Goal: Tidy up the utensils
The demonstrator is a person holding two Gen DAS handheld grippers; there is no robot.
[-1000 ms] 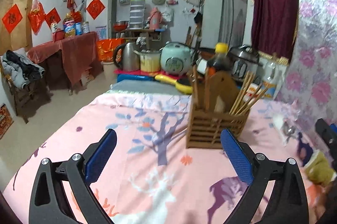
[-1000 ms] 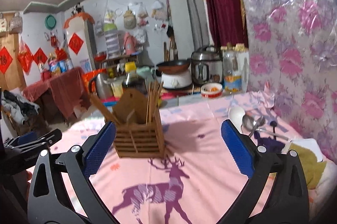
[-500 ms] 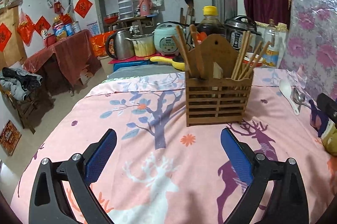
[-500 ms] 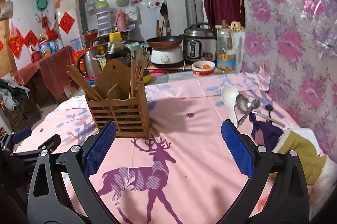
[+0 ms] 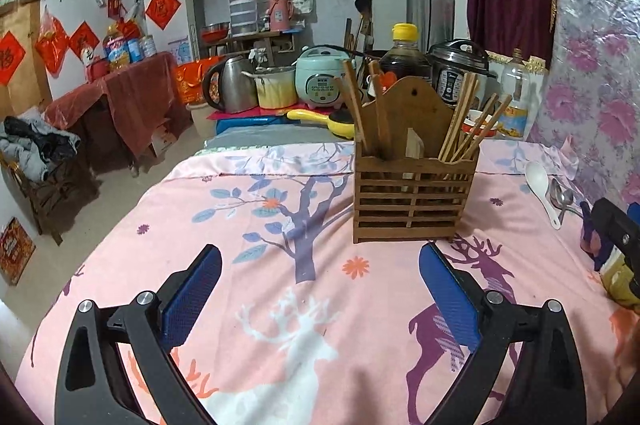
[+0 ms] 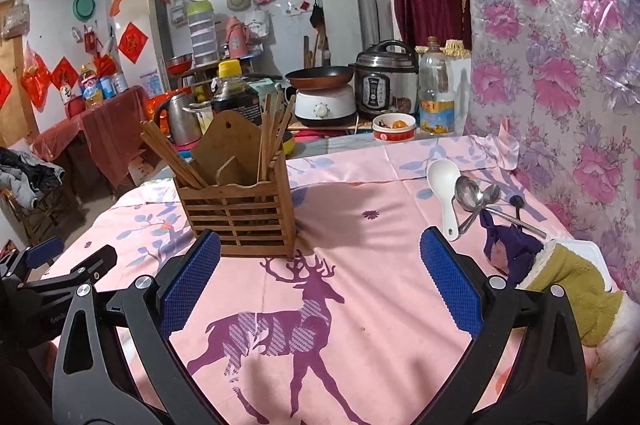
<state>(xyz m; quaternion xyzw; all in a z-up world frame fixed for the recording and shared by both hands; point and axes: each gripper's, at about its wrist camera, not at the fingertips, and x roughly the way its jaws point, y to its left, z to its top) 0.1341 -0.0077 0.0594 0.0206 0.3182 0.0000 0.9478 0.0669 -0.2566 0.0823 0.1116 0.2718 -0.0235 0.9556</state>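
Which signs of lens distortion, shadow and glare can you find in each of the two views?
Left wrist view: black fisheye corners; the wall edges bow; the wooden utensil holder is sharp, and a soft shadow crosses the tablecloth at the bottom. Right wrist view: the same curved vignette; the holder's shadow falls toward the white spoon; the floral wall covering shows shiny glare.

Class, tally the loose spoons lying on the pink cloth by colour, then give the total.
White spoon: 1
Metal spoons: 2
Total: 3
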